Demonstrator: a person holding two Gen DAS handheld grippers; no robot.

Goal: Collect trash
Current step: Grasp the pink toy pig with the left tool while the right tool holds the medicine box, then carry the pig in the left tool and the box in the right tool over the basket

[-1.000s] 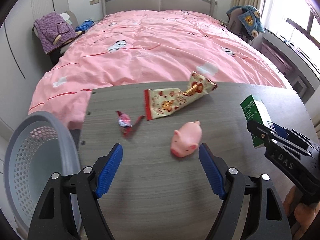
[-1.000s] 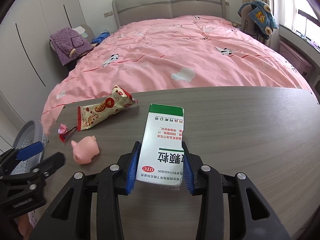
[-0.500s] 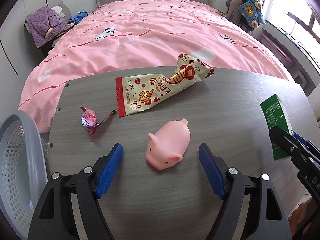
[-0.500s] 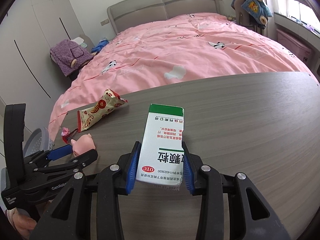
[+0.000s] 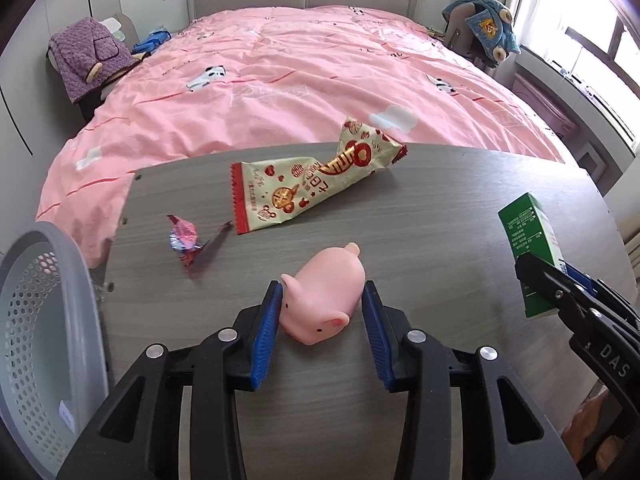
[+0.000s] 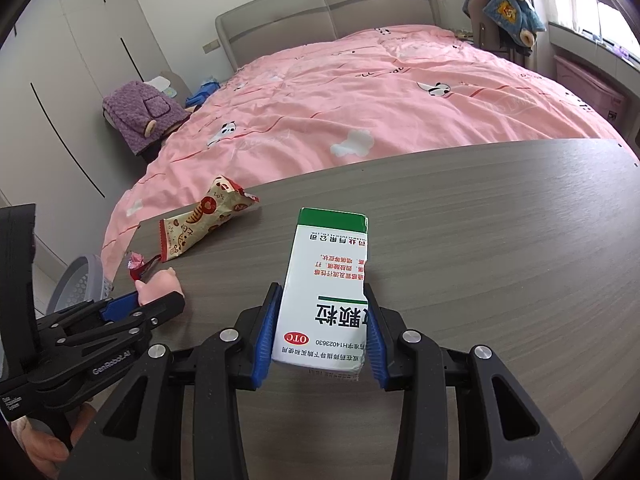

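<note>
We see a matt wood-grain table [image 5: 440,220], a glossy crinkled foil wrapper [image 5: 308,184], a smooth rubbery pig [image 5: 324,300] and a perforated plastic basket [image 5: 44,300].

A plain pink pig toy [image 5: 322,300] is lying near a cream wrapper [image 5: 316,176] printed red and gold, by a green-and-white box [image 6: 326,292].

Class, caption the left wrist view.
Left tool closes around pink pig toy on the table.

Beyond your table's [image 5: 440,208] far edge you have a bed [image 5: 304,76] under a pink quilt, a purple jacket [image 5: 88,56] to its left and a blue coat [image 5: 486,24] draped on a chair at right.
</note>
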